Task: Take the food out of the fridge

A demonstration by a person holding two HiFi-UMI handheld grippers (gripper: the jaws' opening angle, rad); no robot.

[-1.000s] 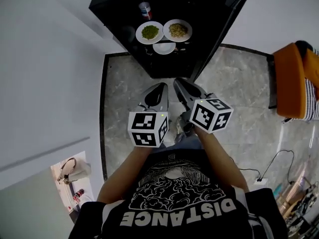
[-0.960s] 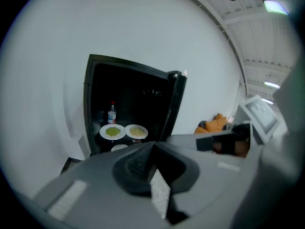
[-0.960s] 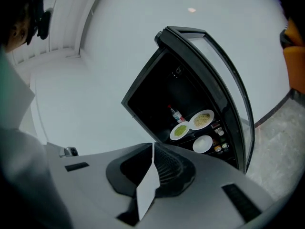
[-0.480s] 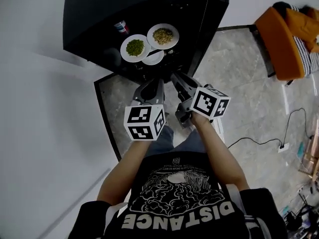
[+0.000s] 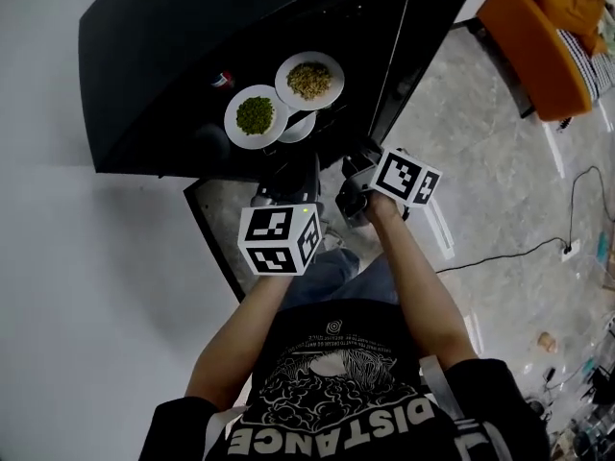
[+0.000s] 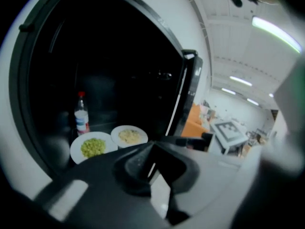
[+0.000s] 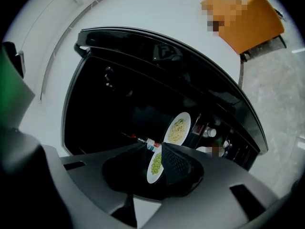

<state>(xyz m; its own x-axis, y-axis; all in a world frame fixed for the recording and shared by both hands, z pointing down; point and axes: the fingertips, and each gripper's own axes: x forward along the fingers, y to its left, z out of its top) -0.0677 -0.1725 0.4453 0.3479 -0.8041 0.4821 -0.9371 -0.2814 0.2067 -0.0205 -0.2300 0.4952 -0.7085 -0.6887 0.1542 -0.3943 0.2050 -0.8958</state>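
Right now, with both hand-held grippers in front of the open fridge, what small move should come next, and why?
Probably ease the right hand-held gripper forward into the fridge toward the rim of the plate of green food. Its jaws have just been opening with nothing gripped, that plate shows through their gap, and the gripper is not yet inside the fridge.

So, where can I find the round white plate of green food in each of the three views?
Head view: the round white plate of green food is at upper centre, slightly left.
Left gripper view: it is at lower left.
Right gripper view: it is at low centre, seen turned on edge and partly covered.
Shared landmark: the round white plate of yellow food lies next to it in every view.
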